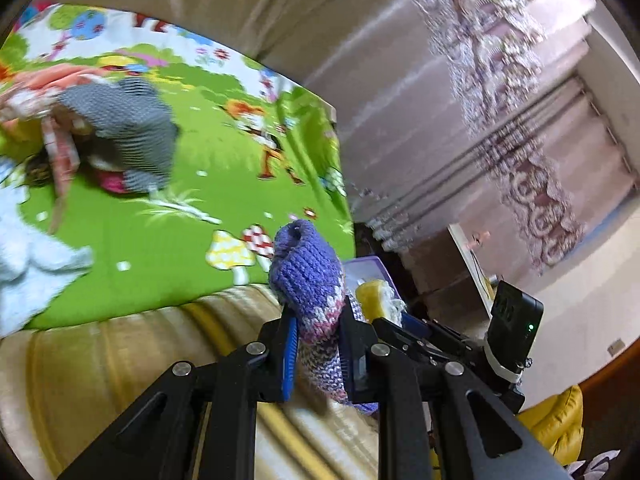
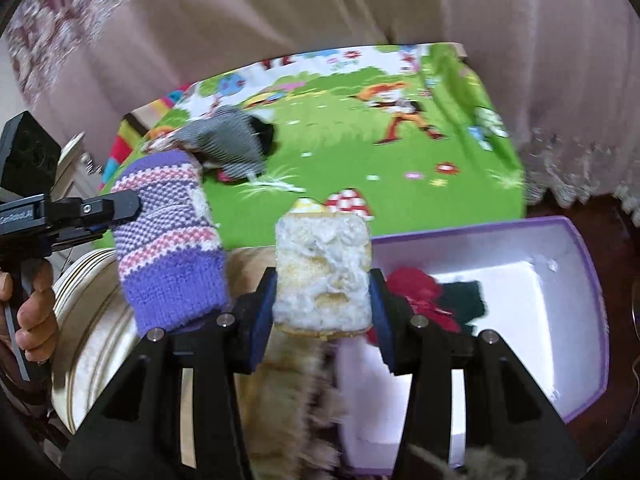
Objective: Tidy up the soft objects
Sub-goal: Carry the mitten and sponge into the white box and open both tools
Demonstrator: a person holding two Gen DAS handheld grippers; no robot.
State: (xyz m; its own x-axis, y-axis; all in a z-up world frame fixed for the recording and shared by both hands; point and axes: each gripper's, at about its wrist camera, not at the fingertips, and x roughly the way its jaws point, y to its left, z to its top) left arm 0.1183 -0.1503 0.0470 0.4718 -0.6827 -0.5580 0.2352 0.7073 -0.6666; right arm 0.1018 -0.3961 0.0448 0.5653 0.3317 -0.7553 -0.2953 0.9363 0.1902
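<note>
A purple knitted sock (image 1: 306, 276) with pink and white stripes stands up between the blue pads of my left gripper (image 1: 318, 320), which is shut on it. In the right wrist view that sock (image 2: 172, 248) hangs at the left from the left gripper (image 2: 120, 208), with a person's hand (image 2: 32, 320) on its handle. My right gripper (image 2: 323, 280) is shut on a yellow and white fluffy sponge (image 2: 322, 248). The sponge (image 1: 374, 298) also shows just right of the sock in the left wrist view.
A purple box (image 2: 576, 320) with a white inside lies at the right and holds a red cloth (image 2: 416, 288) and a dark green cloth (image 2: 464, 300). On the green play mat (image 2: 360, 152) lie a grey striped cloth (image 2: 228, 140) and a white fluffy piece (image 1: 28, 264). A beige cushion (image 1: 120, 360) is below.
</note>
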